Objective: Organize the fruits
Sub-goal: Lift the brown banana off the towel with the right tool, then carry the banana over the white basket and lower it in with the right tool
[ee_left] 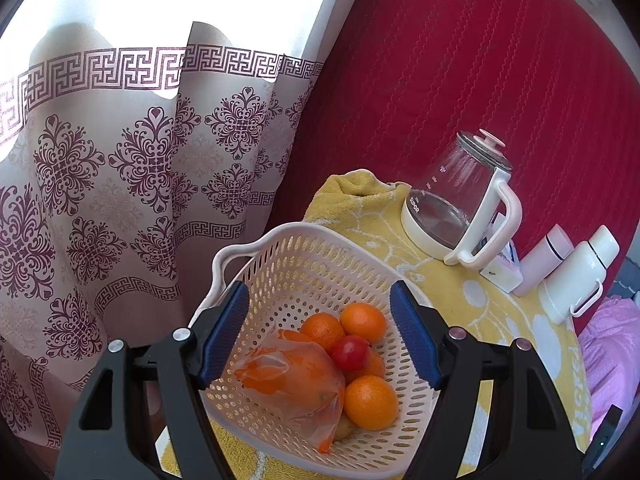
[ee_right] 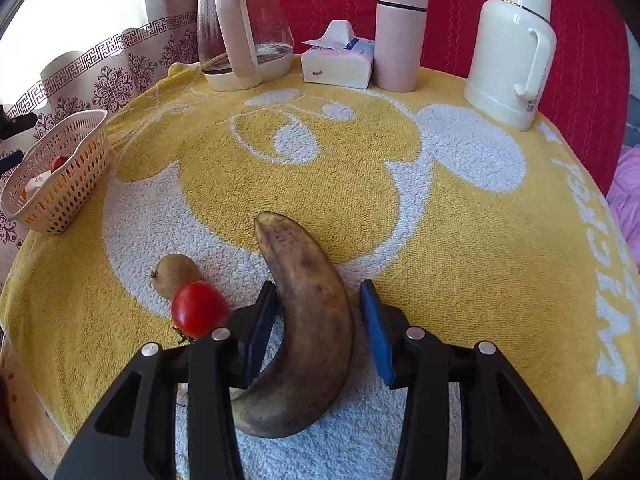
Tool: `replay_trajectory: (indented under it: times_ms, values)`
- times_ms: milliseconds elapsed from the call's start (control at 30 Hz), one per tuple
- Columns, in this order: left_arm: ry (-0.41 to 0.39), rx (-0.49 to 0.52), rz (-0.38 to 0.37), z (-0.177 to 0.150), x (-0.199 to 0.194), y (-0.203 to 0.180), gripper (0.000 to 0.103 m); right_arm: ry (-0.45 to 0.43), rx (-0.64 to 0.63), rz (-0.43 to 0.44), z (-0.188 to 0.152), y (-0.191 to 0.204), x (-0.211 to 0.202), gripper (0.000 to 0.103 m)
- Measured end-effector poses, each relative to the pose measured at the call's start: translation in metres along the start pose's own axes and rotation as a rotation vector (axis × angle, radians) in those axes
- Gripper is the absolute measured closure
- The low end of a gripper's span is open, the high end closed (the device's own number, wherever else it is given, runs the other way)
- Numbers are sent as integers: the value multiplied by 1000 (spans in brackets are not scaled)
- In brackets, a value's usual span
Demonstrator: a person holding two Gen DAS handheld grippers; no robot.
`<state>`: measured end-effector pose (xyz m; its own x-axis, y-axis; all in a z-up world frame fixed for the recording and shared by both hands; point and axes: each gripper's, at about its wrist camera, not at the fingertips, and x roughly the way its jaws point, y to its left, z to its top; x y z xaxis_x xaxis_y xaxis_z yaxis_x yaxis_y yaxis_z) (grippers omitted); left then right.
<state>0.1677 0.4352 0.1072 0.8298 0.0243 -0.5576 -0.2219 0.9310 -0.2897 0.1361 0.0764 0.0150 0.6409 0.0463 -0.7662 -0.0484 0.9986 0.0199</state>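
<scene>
A white perforated basket (ee_left: pixel 280 256) sits at the table's left edge, holding several oranges (ee_left: pixel 363 323), a red tomato (ee_left: pixel 350 353) and a bagged orange fruit (ee_left: pixel 296 380). My left gripper (ee_left: pixel 318 332) hovers open above it, empty. In the right wrist view a browned banana (ee_right: pixel 308 320) lies on the yellow towel (ee_right: pixel 460 240) between the fingers of my right gripper (ee_right: pixel 318 328), which is open around it; the left pad is close to the peel, the right pad stands apart. A red tomato (ee_right: pixel 198 309) and a small brown fruit (ee_right: pixel 176 274) lie just left. The basket (ee_right: pixel 60 184) sits far left.
Along the back stand a glass kettle (ee_right: pixel 244 36), a tissue pack (ee_right: pixel 338 58), a pink flask (ee_right: pixel 400 36) and a white thermos (ee_right: pixel 510 48). A red quilted backing (ee_left: pixel 460 80) rises behind the round table; a patterned curtain (ee_left: pixel 120 160) hangs left.
</scene>
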Motion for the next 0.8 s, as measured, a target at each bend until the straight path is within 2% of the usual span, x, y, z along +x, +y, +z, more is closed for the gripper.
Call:
replay_trajectory:
  times_ms: [33,200,533,700,800]
  values:
    - [0,0,0,0,0,0,29,-2,-10,-1,0,2,0,67]
    - [-2,-6,1,0,0,1,29,-35,1,3,0,-1,-11,70]
    - [-5,-9,-2,1,-1,1,29,-277,-16,-33,17,8,-80,71]
    - [-7,-16,-3,1,-2,2,29,-341,-31,-10,35,16,-103,71]
    - [-12,-20,-3,2,-4,3,29,-348,-42,21,46,26,-106,71]
